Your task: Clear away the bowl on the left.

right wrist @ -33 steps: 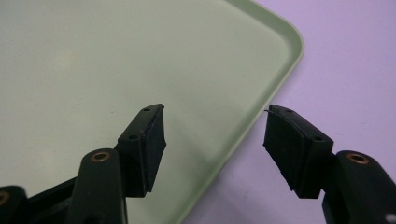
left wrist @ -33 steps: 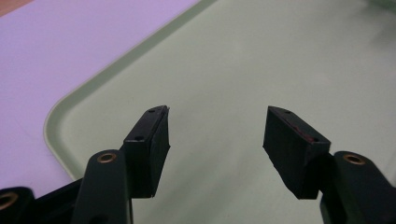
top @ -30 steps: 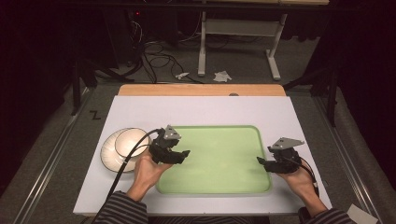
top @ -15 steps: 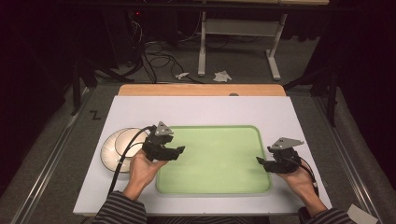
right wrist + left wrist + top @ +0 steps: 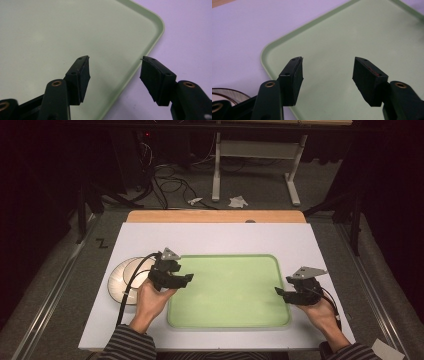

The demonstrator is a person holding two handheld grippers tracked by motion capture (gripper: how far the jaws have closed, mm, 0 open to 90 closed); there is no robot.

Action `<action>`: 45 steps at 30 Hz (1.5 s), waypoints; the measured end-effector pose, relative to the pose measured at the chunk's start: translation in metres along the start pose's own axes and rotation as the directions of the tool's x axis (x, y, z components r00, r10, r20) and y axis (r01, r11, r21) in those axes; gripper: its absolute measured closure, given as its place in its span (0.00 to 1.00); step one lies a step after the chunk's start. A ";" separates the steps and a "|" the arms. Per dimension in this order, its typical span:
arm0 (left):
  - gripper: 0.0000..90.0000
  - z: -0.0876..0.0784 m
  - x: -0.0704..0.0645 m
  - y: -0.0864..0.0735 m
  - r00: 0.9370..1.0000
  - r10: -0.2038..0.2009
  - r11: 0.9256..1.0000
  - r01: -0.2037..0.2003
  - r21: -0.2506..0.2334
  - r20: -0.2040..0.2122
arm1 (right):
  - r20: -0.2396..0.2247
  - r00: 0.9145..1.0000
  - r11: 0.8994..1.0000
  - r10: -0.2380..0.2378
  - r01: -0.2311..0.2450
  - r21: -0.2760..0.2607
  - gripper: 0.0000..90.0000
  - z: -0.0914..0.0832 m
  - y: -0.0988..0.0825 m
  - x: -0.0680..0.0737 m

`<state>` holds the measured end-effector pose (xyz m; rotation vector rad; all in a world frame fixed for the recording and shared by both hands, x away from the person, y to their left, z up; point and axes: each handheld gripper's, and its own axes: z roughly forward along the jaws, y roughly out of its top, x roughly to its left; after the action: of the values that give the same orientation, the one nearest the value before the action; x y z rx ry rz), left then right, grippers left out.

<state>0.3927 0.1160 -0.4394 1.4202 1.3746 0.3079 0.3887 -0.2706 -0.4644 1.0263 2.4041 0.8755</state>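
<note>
Dim room, grey floor
Cables lying tangled beyond table; white desk frame standing behind.

A flat, pale green rectangular plastic tray with rounded corners lay empty between both grippers; its left rim sat under the left gripper, its right rim beneath the right gripper

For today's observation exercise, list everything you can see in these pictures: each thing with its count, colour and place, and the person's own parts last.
Tray: one, light green, nothing on it, middle of the table.
Plates: a white stack, count unclear, left of the tray.
Table: one, white top, wooden far edge.
Desk frame: one, white, on the floor beyond.
Left gripper: one, black, open, over the tray's left edge.
Right gripper: one, black, open, at the tray's right edge.
Sleeves: two, striped.
</note>
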 end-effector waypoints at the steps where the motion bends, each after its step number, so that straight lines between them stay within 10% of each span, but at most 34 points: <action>1: 0.46 0.000 0.000 0.000 1.000 0.000 1.000 0.000 0.000 0.000 | 0.000 1.000 1.000 0.000 0.000 0.000 0.47 0.000 0.000 0.000; 45: 0.51 -0.022 0.033 0.025 0.995 -0.064 0.996 0.058 -0.075 -0.082 | -0.053 0.998 0.999 0.043 -0.044 -0.020 0.42 -0.003 0.001 -0.003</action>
<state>0.3989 0.1604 -0.4264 1.3157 1.4583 0.3784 0.3892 -0.2733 -0.4617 1.0640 2.4187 0.9519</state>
